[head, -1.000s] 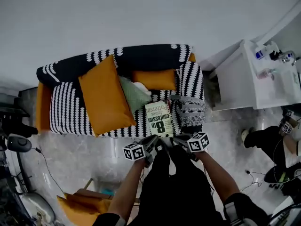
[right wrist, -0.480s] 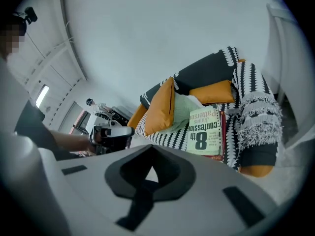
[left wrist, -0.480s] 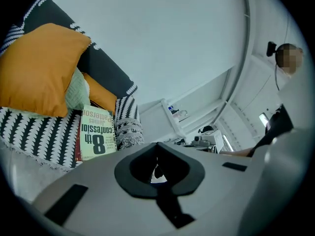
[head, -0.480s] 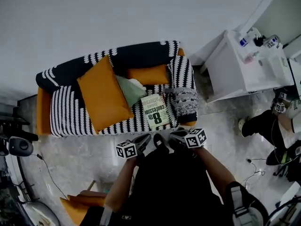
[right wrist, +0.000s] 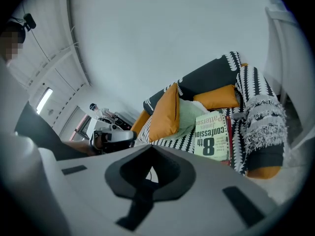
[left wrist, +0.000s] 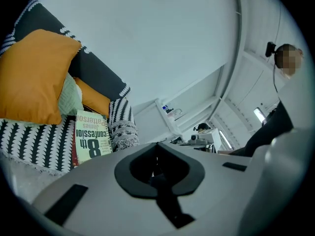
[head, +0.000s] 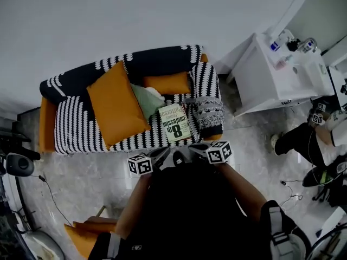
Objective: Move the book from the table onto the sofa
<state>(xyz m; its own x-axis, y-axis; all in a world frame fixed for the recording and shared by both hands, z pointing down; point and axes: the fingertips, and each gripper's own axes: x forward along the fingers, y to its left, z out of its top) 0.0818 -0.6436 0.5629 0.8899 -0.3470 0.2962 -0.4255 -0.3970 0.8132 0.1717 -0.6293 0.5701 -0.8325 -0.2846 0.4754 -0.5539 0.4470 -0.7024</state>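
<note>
Book lies flat on the sofa, on the bare seat right of the big cushion, so I judge the move done. My left tongs and right tongs are closed, empty, just near of it.

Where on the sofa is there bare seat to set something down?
Bare striped seat lies between the left armrest and the big orange cushion. The right half is crowded: green cushion, small orange cushion, book and fringed throw.
</note>
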